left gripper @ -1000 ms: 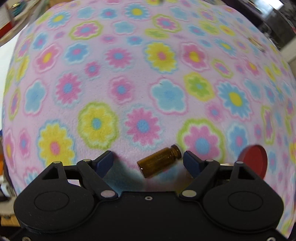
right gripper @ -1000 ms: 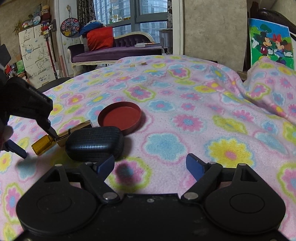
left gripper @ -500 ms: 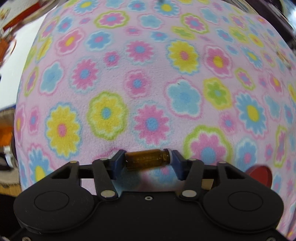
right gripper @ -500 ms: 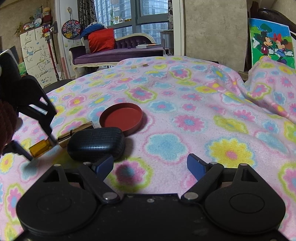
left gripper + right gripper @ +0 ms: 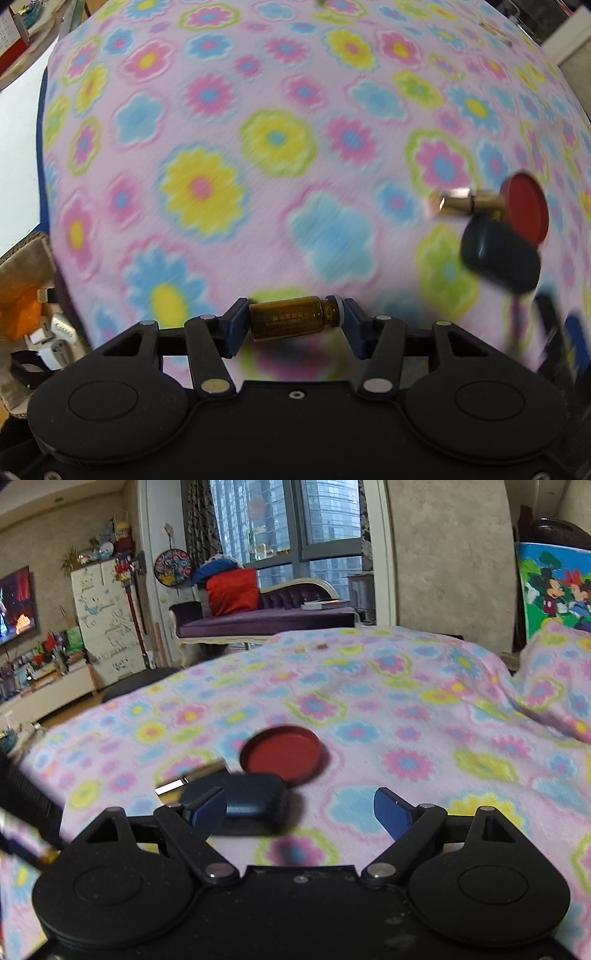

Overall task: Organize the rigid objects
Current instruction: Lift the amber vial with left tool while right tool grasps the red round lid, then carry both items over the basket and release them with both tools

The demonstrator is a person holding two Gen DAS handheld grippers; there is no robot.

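My left gripper (image 5: 293, 319) is shut on a small amber glass bottle (image 5: 291, 317), held crosswise end to end above the flowered blanket (image 5: 258, 129). To its right lie a gold tube (image 5: 465, 201), a dark oval case (image 5: 498, 258) and a red round lid (image 5: 526, 206). In the right wrist view my right gripper (image 5: 299, 808) hovers low over the blanket with its jaws opening and nothing between them. Just ahead of its left finger lies the dark case (image 5: 255, 797), with the red lid (image 5: 282, 753) behind it and the gold tube (image 5: 192, 775) to the left.
A cardboard box (image 5: 22, 314) with small items sits off the bed's left edge. The blanket rises into a fold (image 5: 554, 672) at the right. A purple sofa (image 5: 258, 620) and a white cabinet (image 5: 107, 616) stand beyond the bed.
My left gripper closed on the amber bottle, lifted it off the blanket and carried it away from the other objects. My right gripper's jaws spread wider and it tilted slightly.
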